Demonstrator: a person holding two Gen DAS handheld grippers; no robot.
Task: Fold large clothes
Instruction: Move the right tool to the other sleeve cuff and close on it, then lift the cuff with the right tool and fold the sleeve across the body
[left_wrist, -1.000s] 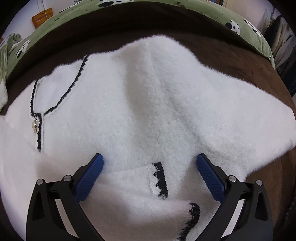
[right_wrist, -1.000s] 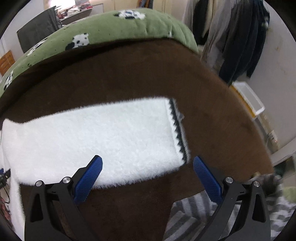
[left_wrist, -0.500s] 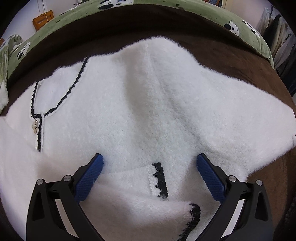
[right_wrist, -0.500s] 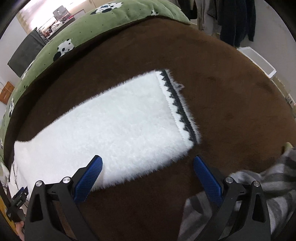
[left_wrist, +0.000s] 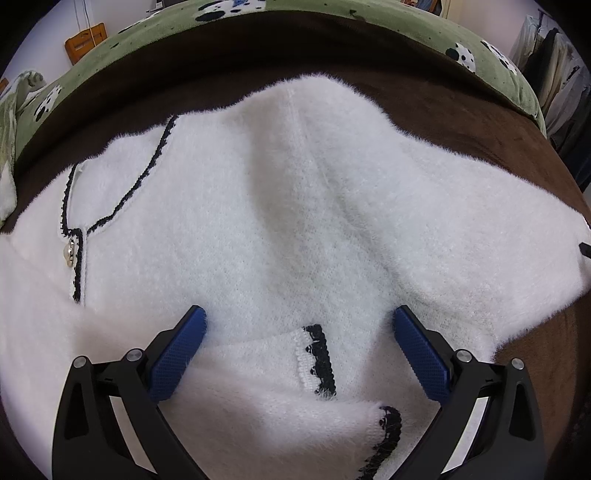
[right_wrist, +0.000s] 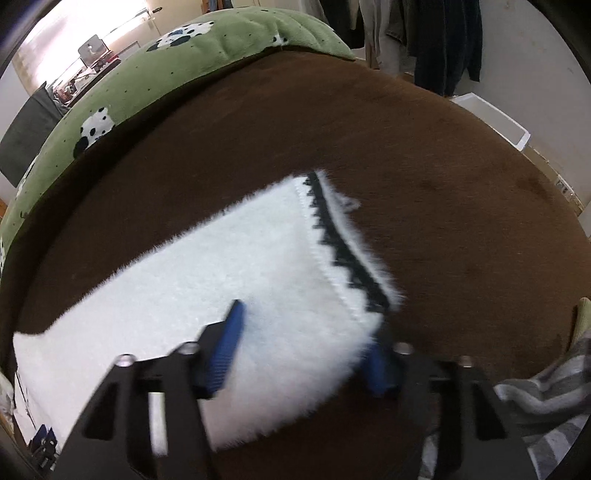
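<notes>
A fluffy white sweater (left_wrist: 295, 206) with black trim lies spread on the brown blanket (left_wrist: 443, 110). One sleeve is folded across its body, and that sleeve's black-edged cuff (left_wrist: 319, 360) lies between the fingers of my left gripper (left_wrist: 299, 321), which hovers open just above it. The other sleeve (right_wrist: 207, 280) stretches out flat, ending in a zigzag black cuff (right_wrist: 343, 254). My right gripper (right_wrist: 304, 326) is down on this sleeve's end. Its jaws are closing with the near corner of the sleeve between them, still a wide gap apart.
A green spotted blanket (right_wrist: 184, 55) covers the far side of the bed. A grey striped cloth (right_wrist: 546, 398) lies at the near right. Dark clothes (right_wrist: 443, 37) hang beyond the bed, above a white bin (right_wrist: 495, 118) on the floor.
My right gripper has dropped onto the outstretched sleeve, rolled, and its jaws have narrowed around the cuff end. The left gripper and the sweater body have not moved.
</notes>
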